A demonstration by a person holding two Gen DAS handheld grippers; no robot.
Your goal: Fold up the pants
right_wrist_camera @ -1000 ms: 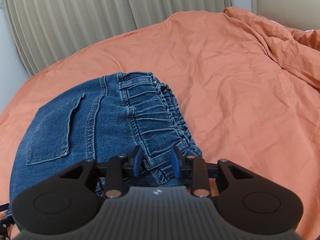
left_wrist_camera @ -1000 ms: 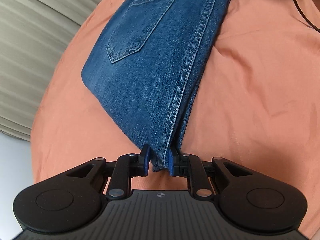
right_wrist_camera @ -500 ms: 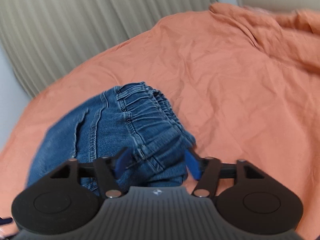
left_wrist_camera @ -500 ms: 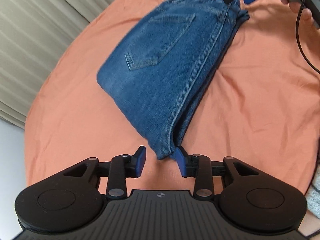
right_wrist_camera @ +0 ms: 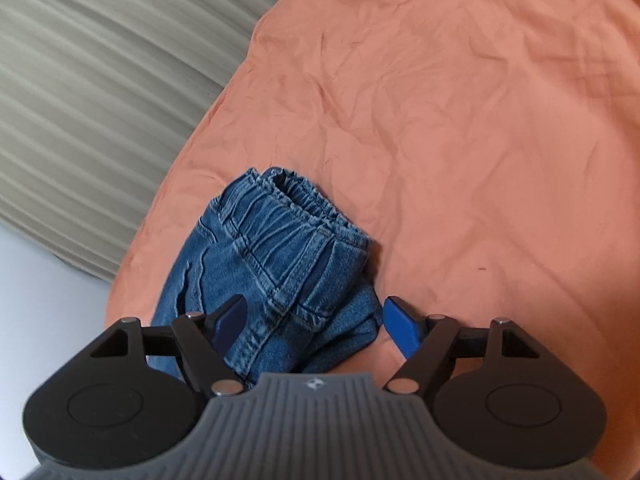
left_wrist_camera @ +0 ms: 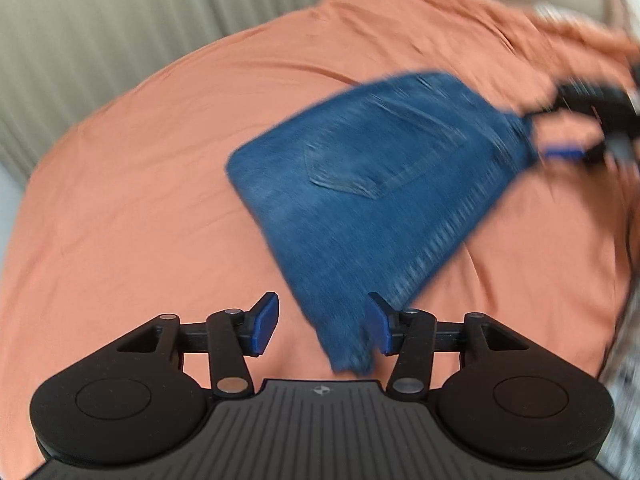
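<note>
Folded blue jeans (left_wrist_camera: 372,192) lie flat on the orange bedspread (left_wrist_camera: 140,200), back pocket up. My left gripper (left_wrist_camera: 322,326) is open, with the jeans' near corner between its spread blue pads, not clamped. My right gripper (right_wrist_camera: 314,326) is open too, above the elastic waistband end of the jeans (right_wrist_camera: 280,248). The right gripper also shows blurred at the far waistband end in the left wrist view (left_wrist_camera: 576,128).
The orange bedspread (right_wrist_camera: 460,120) fills most of both views. Beige pleated curtains (right_wrist_camera: 100,80) hang beyond the bed's left edge, with pale floor or wall (right_wrist_camera: 44,280) below them. A rumpled ridge of bedspread (left_wrist_camera: 520,28) lies at the far right.
Both grippers were shut on the jeans a second ago; both have opened, let go and pulled back. The jeans now lie on the bed.
</note>
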